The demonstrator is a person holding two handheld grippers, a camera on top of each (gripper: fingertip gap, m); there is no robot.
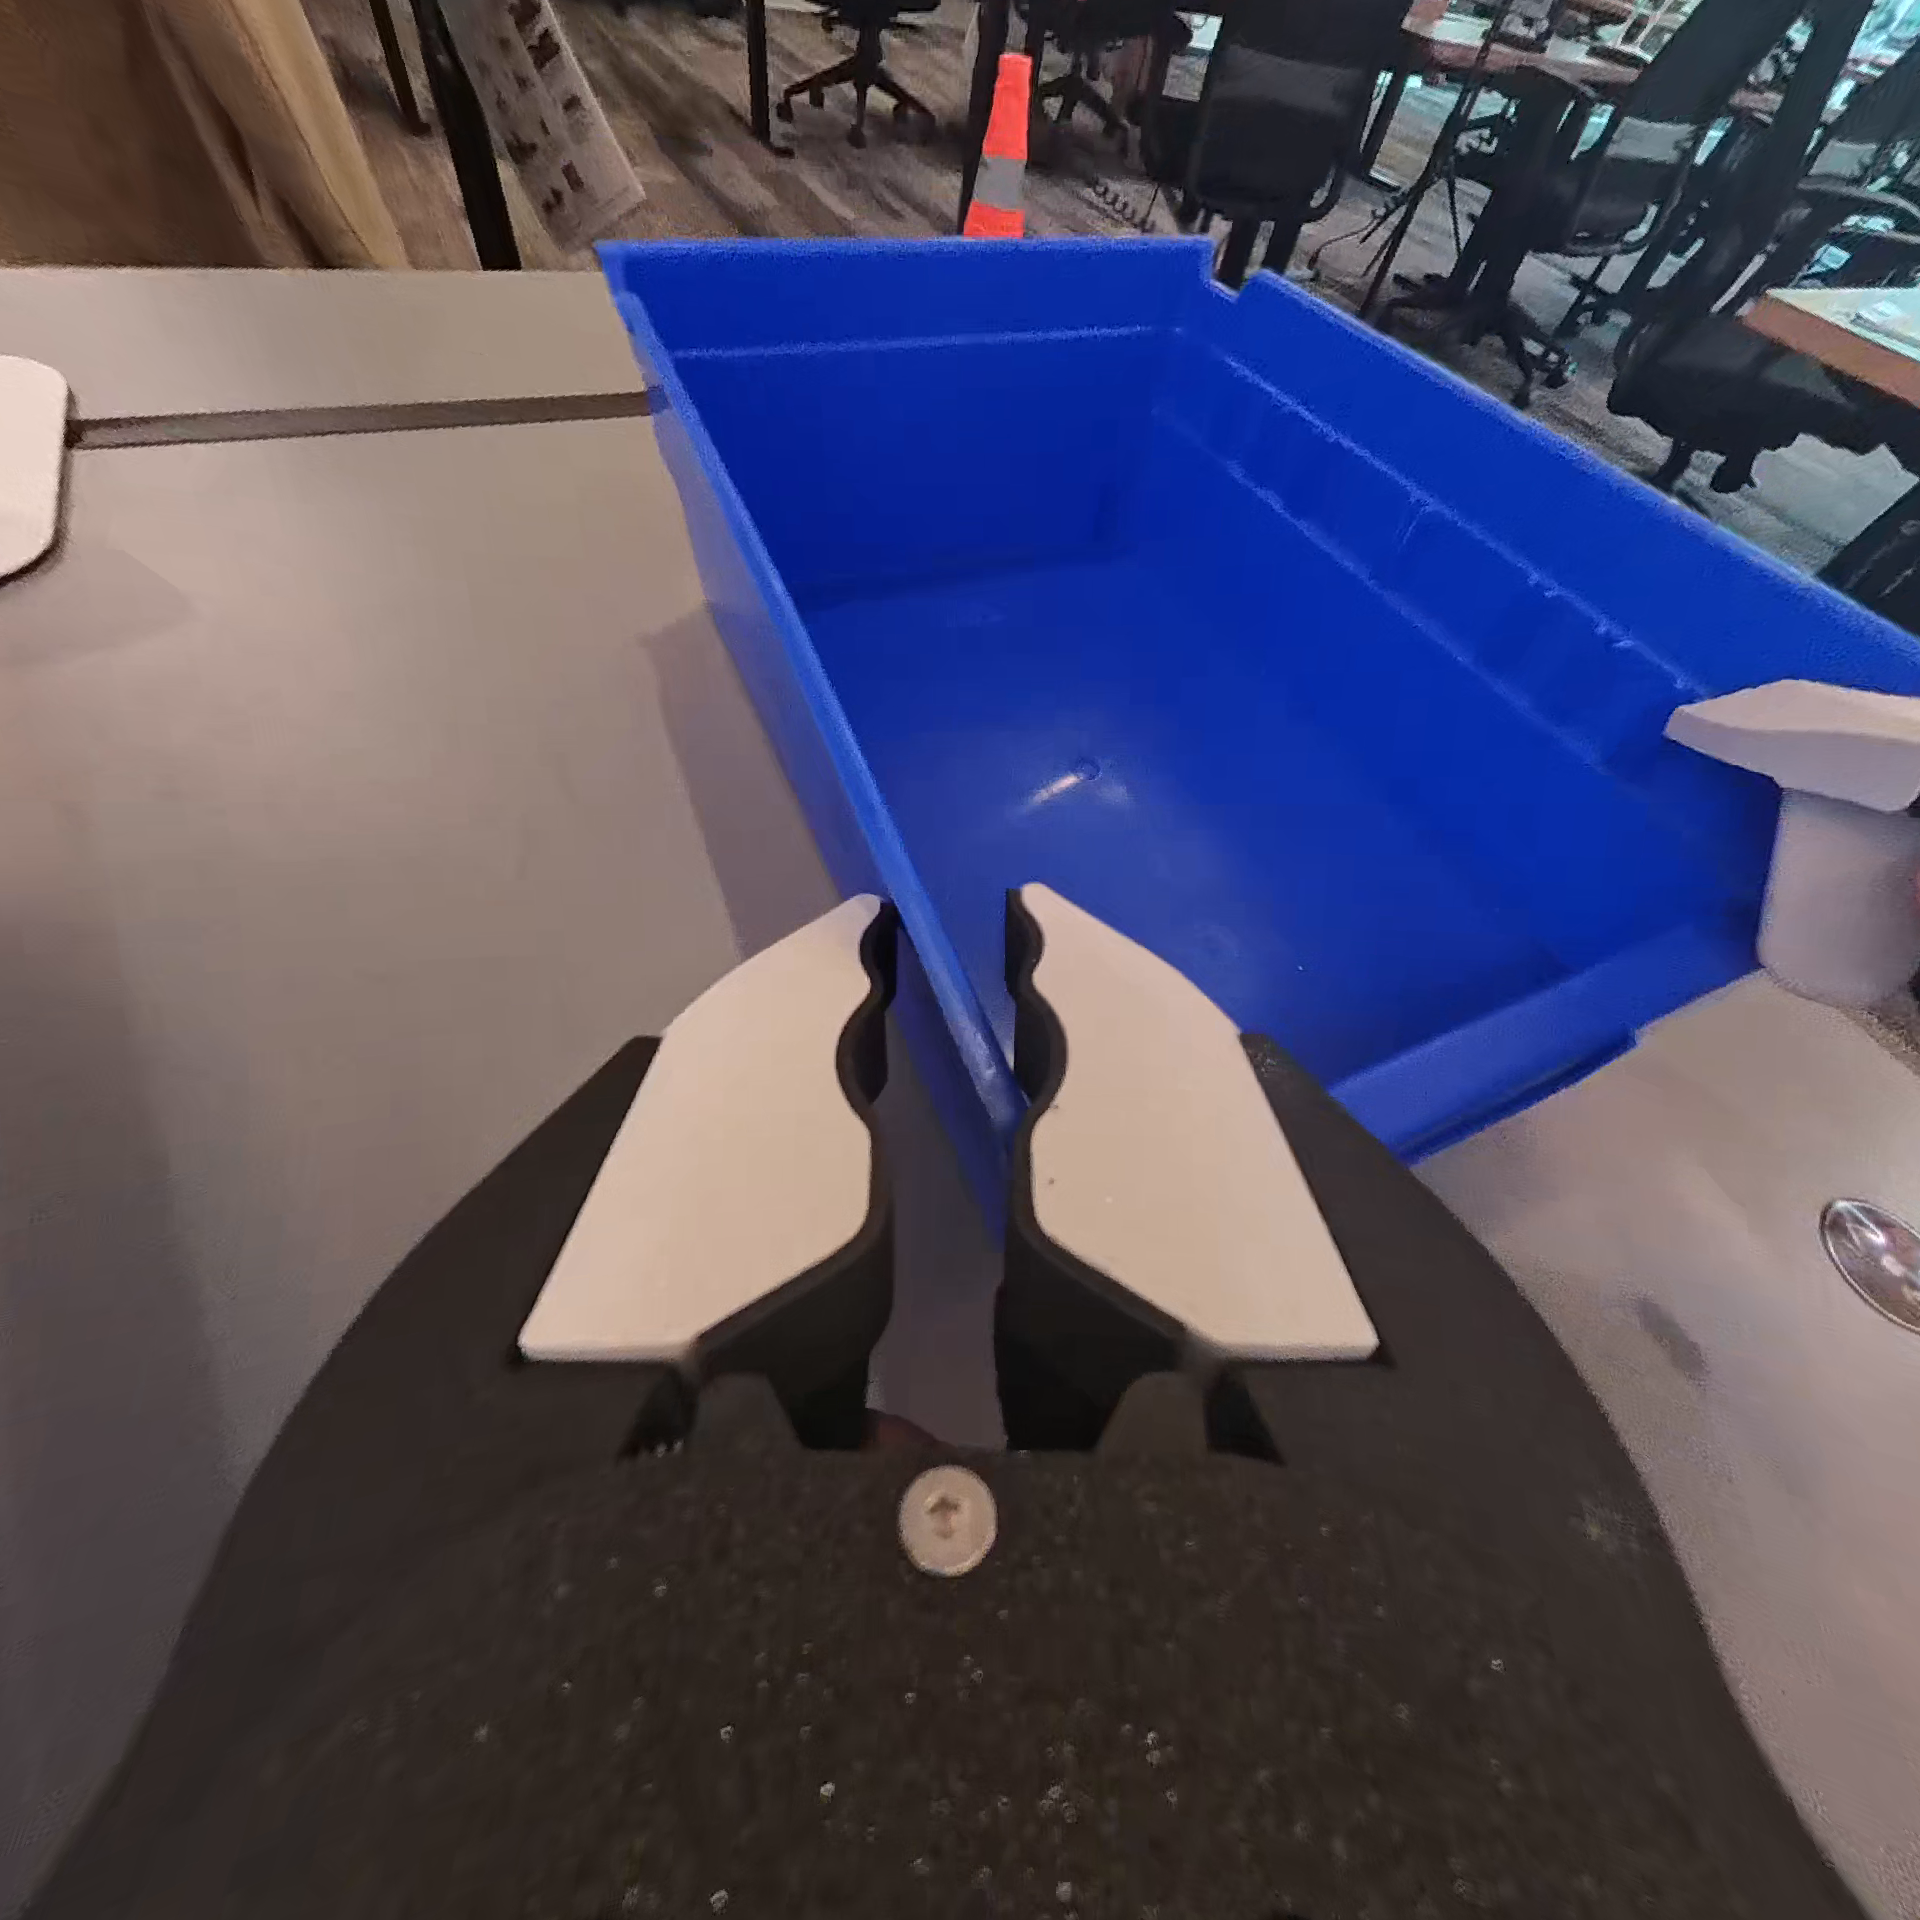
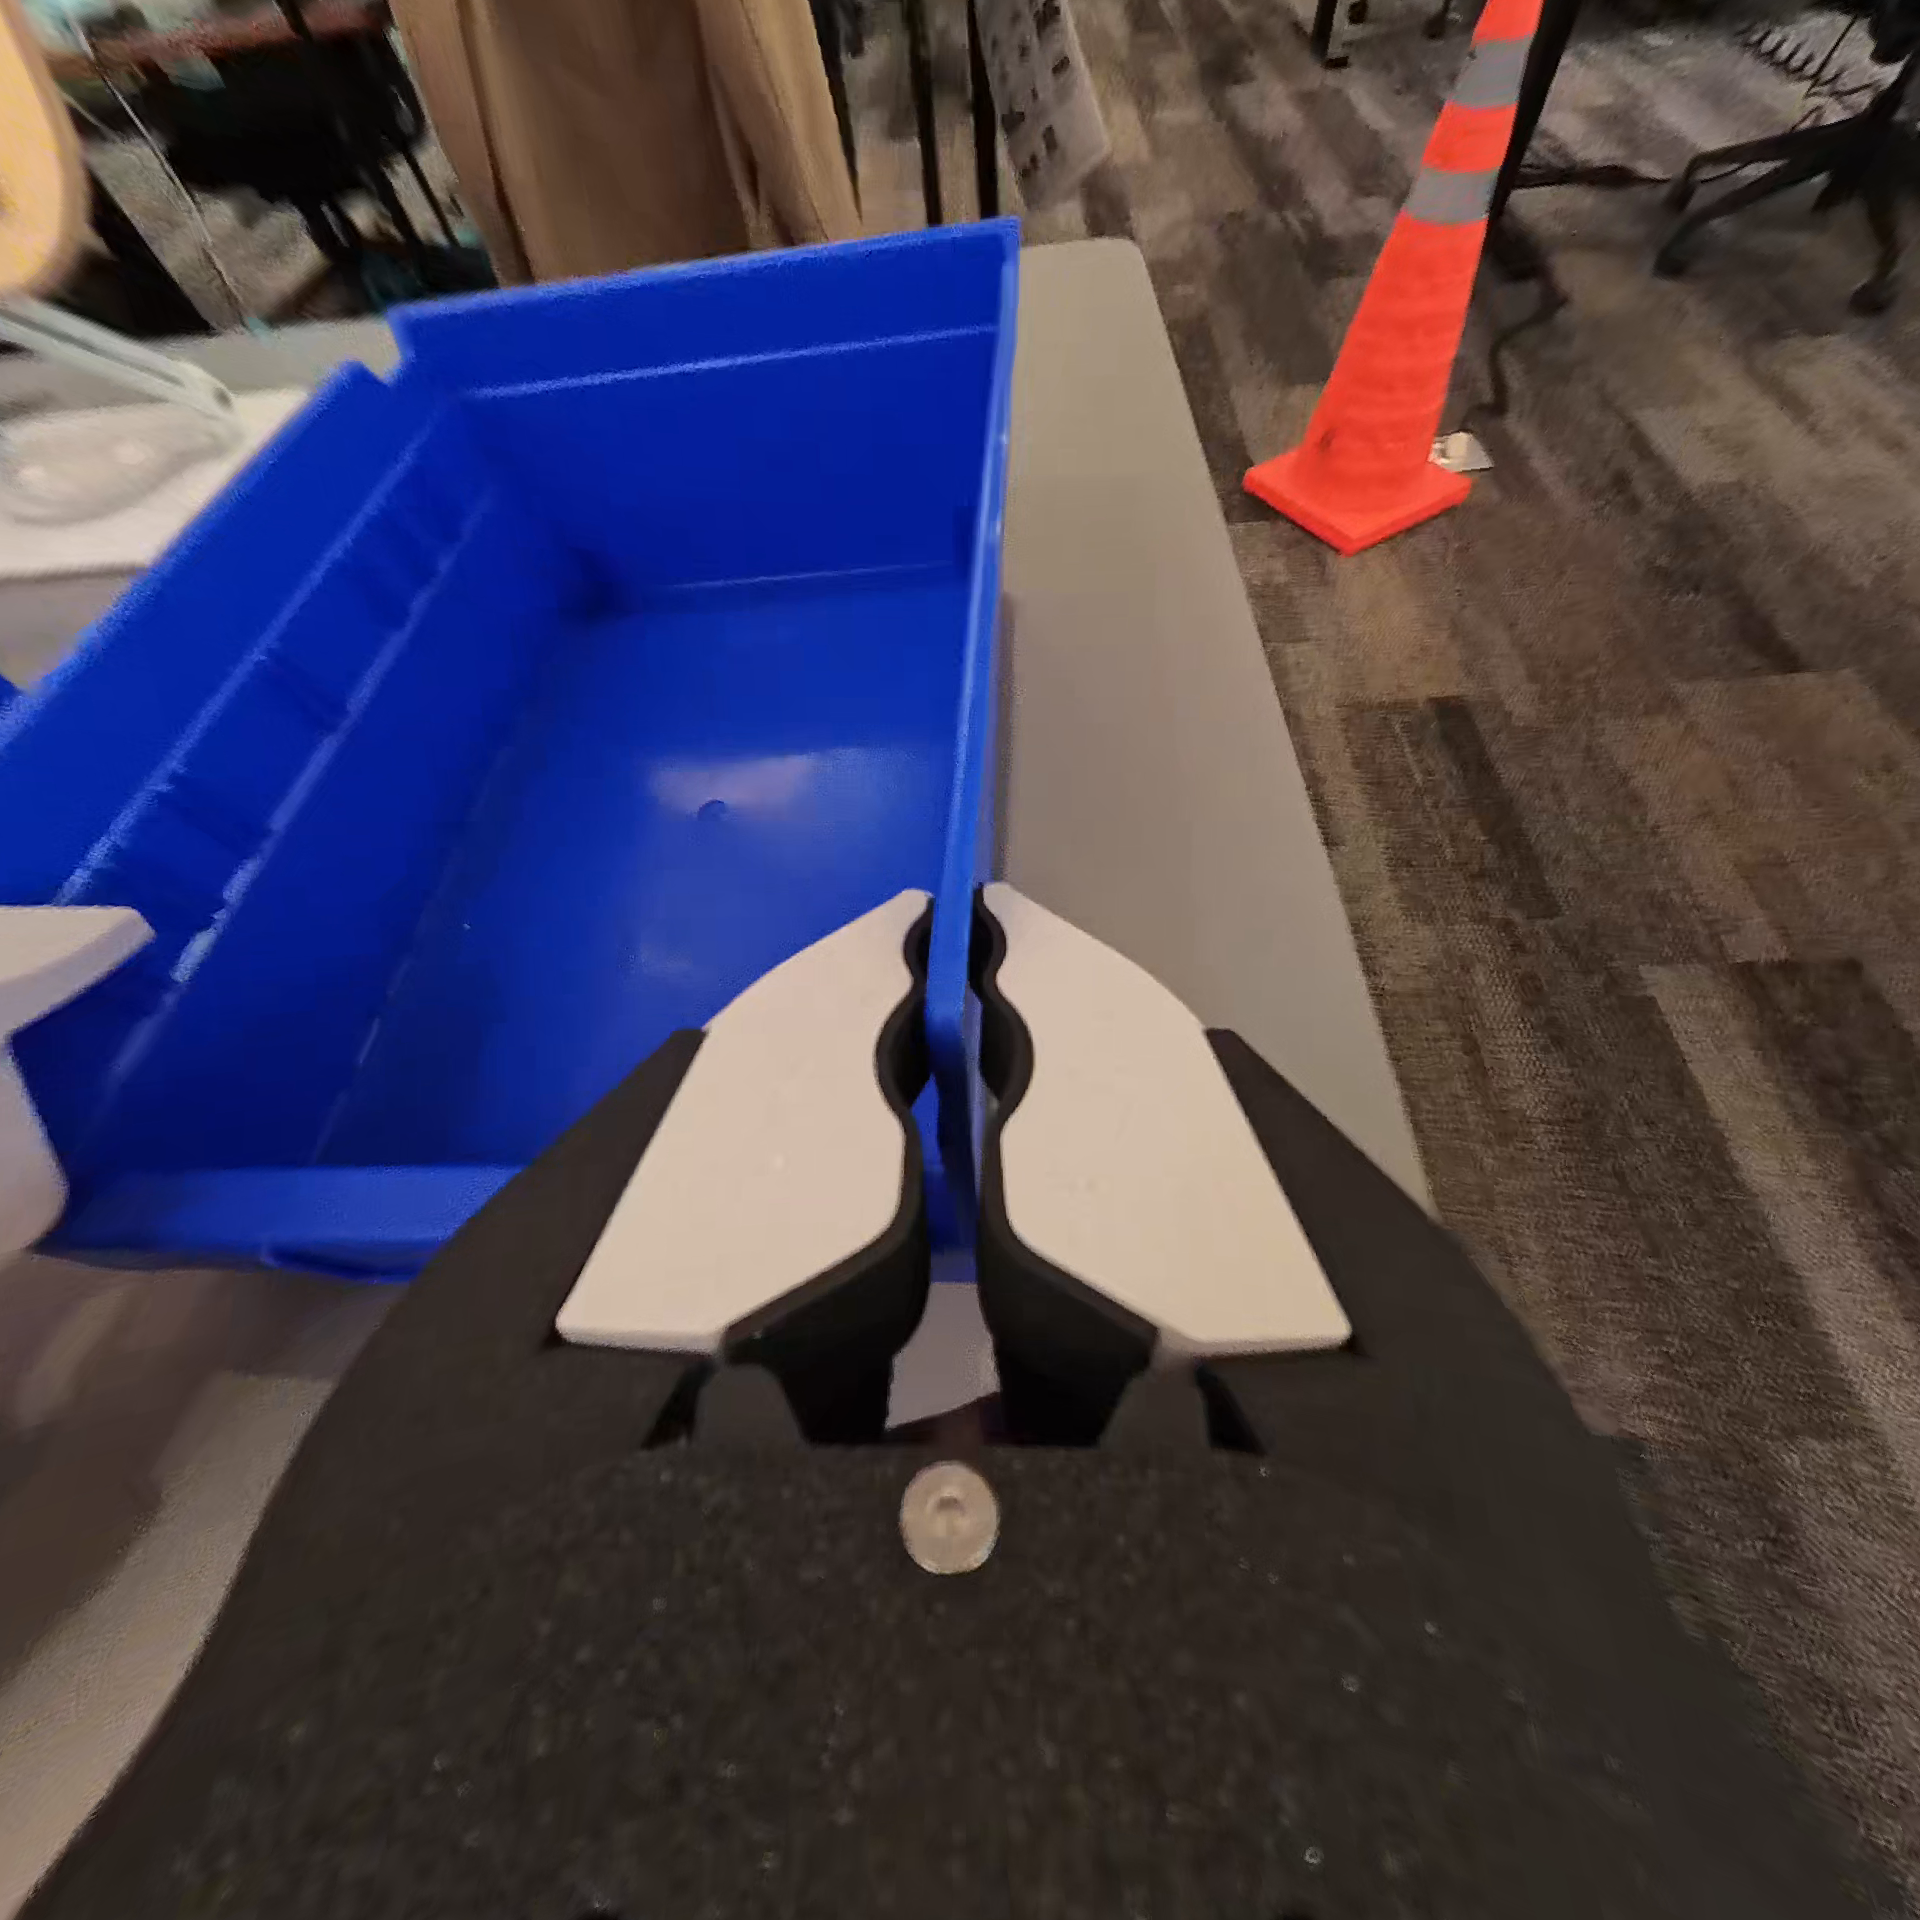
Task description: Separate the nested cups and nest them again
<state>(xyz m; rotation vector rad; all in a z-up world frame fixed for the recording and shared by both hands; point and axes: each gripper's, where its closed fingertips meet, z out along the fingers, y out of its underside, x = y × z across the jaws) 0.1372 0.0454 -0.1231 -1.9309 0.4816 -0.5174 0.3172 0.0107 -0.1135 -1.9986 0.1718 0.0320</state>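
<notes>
Bins: one blue plastic bin point(image 1: 1195, 727), open-topped and empty inside, standing on the grey surface point(image 1: 312, 831).
Cups: none show in either view; where they are cannot be told.
Claws: two. The left claw point(image 1: 948, 914) straddles the bin's left side wall near the front corner, one finger outside and one inside; a small gap shows between the fingers and the wall, so a firm grip cannot be told.
Right claw: the right claw point(image 2: 953, 909) is nearly closed, pinching the bin's right side wall near its front corner, pads against the plastic on both sides.
Around: one orange traffic cone point(image 2: 1403, 312) with grey bands stands on the carpeted floor point(image 2: 1662, 831) beyond the surface edge; office chairs point(image 1: 862, 62) and desks farther back.
Left view only: a round metal disc point(image 1: 1875, 1262) set in the surface at right, a dark strip running across the surface at left.
Right view only: a beige curtain point(image 2: 623, 125) behind the bin, and clear plastic point(image 2: 94, 416) at far left, blurred.
</notes>
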